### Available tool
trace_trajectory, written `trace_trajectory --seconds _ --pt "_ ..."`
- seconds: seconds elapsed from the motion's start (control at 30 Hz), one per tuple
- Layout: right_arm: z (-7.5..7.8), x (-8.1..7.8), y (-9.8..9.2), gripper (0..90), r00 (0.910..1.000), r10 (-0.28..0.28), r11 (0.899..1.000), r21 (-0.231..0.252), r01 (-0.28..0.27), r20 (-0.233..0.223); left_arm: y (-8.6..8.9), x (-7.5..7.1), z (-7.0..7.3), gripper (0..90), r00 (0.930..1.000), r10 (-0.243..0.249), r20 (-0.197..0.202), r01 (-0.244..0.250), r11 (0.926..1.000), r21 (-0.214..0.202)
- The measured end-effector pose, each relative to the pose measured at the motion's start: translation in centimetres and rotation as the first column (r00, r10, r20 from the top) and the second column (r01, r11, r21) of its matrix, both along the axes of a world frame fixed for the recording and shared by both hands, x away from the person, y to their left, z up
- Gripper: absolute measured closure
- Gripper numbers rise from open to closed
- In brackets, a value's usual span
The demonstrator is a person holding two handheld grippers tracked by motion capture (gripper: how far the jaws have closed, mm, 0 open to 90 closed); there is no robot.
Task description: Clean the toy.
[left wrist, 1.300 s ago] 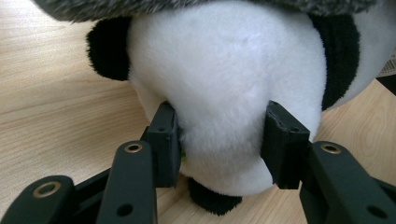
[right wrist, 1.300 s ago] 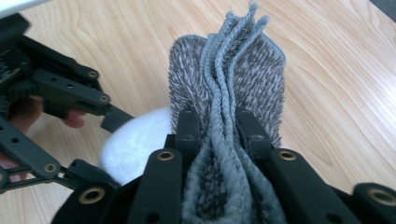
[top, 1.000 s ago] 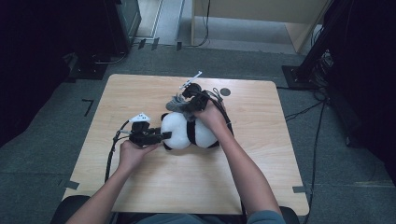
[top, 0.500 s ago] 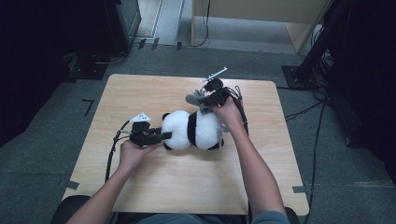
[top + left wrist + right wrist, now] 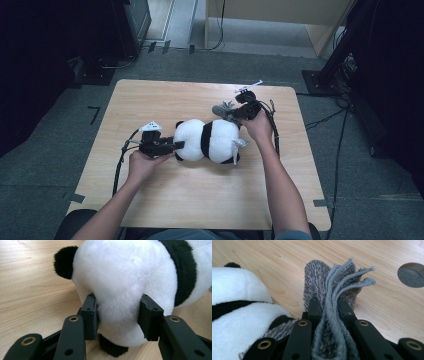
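A black-and-white panda plush point(image 5: 207, 140) lies on its side in the middle of the wooden table point(image 5: 150, 100). My left gripper point(image 5: 170, 146) is shut on its white left end; in the left gripper view the pads point(image 5: 91, 315) press into the fur of the panda point(image 5: 125, 272) from both sides. My right gripper point(image 5: 234, 114) hovers just beyond the panda's right end, shut on a folded grey fuzzy cloth point(image 5: 222, 109). In the right gripper view, folds of the cloth point(image 5: 337, 285) stick out past the gripper point(image 5: 329, 306), and the panda point(image 5: 237, 310) lies at the left.
A round grey cap point(image 5: 412, 275) sits flush in the tabletop ahead of the right gripper. A small grey scrap point(image 5: 239, 144) pokes out at the panda's near right side. Cables trail from both grippers. Dark equipment and a wooden cabinet point(image 5: 280, 20) stand beyond the table.
My right gripper has carried the grey cloth off the top of the panda to the right and slightly down. More of the panda's body shows. The left gripper has kept still.
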State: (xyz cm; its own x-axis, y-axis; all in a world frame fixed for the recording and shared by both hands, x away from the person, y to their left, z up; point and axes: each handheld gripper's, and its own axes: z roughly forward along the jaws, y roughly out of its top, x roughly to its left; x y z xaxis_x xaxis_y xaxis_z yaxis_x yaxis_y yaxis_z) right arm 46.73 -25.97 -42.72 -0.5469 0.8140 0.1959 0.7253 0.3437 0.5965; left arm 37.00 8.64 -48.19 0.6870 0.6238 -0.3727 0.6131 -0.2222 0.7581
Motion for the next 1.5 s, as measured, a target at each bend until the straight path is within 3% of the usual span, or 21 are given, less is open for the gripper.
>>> trace_trajectory --seconds 0.07,0.17,0.33,0.5,0.63,0.77,0.93,1.03,1.23,1.33,1.5 --pt "-0.4 -0.1 -0.2 77.4 0.9996 -0.010 1.000 -0.005 0.010 0.025 0.0 0.0 0.0 55.9 1.0000 0.000 0.001 0.000 1.0000 -0.001" --pt "-0.9 -0.2 -0.7 77.4 0.9991 -0.039 0.999 -0.011 0.039 0.014 0.0 0.0 0.0 55.9 1.0000 0.000 0.002 0.000 1.0000 -0.002" --pt "-1.1 -0.2 -1.8 77.4 0.9960 -0.086 0.994 -0.071 0.088 0.022 0.1 0.0 0.0 55.6 1.0000 0.001 0.003 -0.001 1.0000 0.002" --pt "1.4 -1.5 -2.6 77.4 0.9912 -0.093 0.995 -0.017 0.095 0.094 0.1 -0.1 0.1 56.4 1.0000 0.008 -0.003 -0.008 1.0000 -0.001" --pt "4.3 -3.3 -1.8 77.4 0.9788 -0.063 0.998 0.020 0.060 0.195 0.0 -0.2 0.2 57.8 0.9999 0.012 0.008 -0.013 0.9999 0.008" --pt "6.4 -5.4 0.2 77.3 0.9703 0.009 0.999 0.039 -0.019 0.242 0.0 -0.3 0.2 58.3 0.9996 0.025 0.012 -0.025 0.9997 0.009" --pt "7.0 -7.9 3.8 77.3 0.9541 0.111 0.992 0.033 -0.125 0.278 0.5 -0.2 0.3 58.6 0.9982 0.057 0.016 -0.057 0.9984 0.000" --pt "6.6 -8.7 6.0 77.2 0.9487 0.154 0.986 0.024 -0.167 0.276 0.8 0.0 0.3 58.7 0.9972 0.073 0.016 -0.073 0.9973 0.001" --pt "5.7 -9.4 10.4 77.2 0.9298 0.208 0.973 0.031 -0.228 0.304 0.8 -0.1 0.3 58.2 0.9969 0.077 0.017 -0.077 0.9970 0.001" --pt "4.7 -9.5 12.6 76.8 0.9281 0.230 0.967 0.038 -0.251 0.293 0.8 -0.1 0.4 57.2 0.9966 0.080 0.019 -0.080 0.9968 0.000" --pt "2.4 -9.5 15.3 74.2 0.9224 0.271 0.962 -0.057 -0.266 0.275 0.8 -0.1 0.3 56.7 0.9965 0.082 0.012 -0.082 0.9966 0.004"
